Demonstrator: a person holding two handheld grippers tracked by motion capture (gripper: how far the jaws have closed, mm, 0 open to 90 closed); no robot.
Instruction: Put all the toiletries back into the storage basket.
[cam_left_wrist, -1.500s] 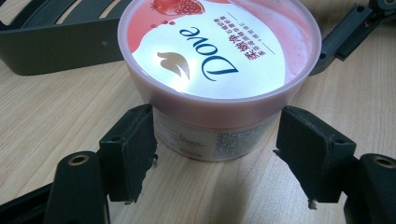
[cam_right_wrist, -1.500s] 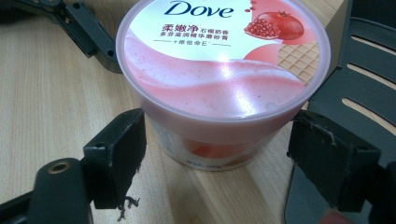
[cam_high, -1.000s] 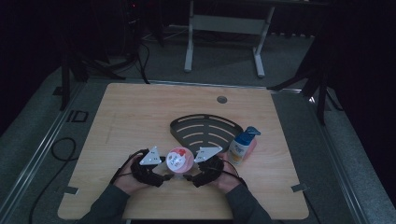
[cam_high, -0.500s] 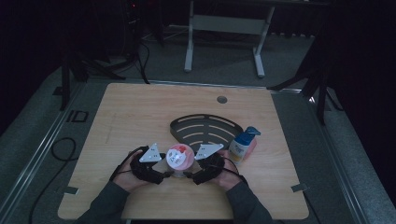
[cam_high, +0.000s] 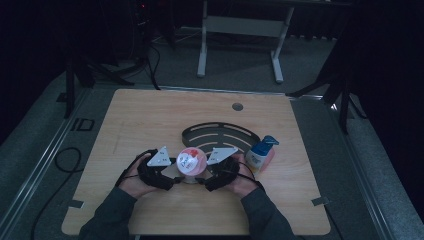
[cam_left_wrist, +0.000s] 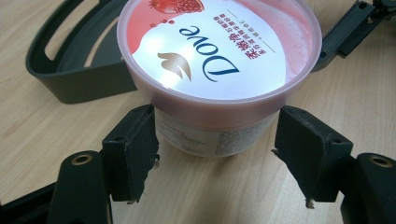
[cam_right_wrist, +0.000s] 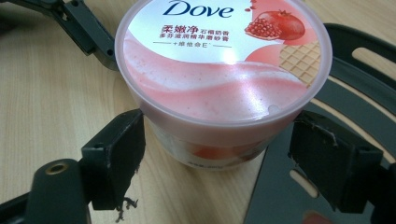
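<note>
A pink Dove tub (cam_high: 190, 161) with a pomegranate picture on its lid sits between my two grippers at the table's near middle. My left gripper (cam_high: 172, 173) comes at it from the left and my right gripper (cam_high: 208, 173) from the right. In the left gripper view the two black jaws press on the tub (cam_left_wrist: 215, 60) just under its lid, gripper (cam_left_wrist: 215, 135) shut on it. In the right gripper view the jaws meet the lid rim of the tub (cam_right_wrist: 219, 70) on both sides, gripper (cam_right_wrist: 217, 140) shut on it. The tub looks raised and slightly tilted.
A black slotted half-round tray (cam_high: 220, 134) lies flat just behind the tub. A white and pink pump bottle (cam_high: 261, 154) with a blue top stands close to the right hand. A round cable hole (cam_high: 237, 106) sits near the wooden table's (cam_high: 140, 115) far edge.
Both grippers and the tub between them have risen a little off the table. The tray and the pump bottle have not moved.
</note>
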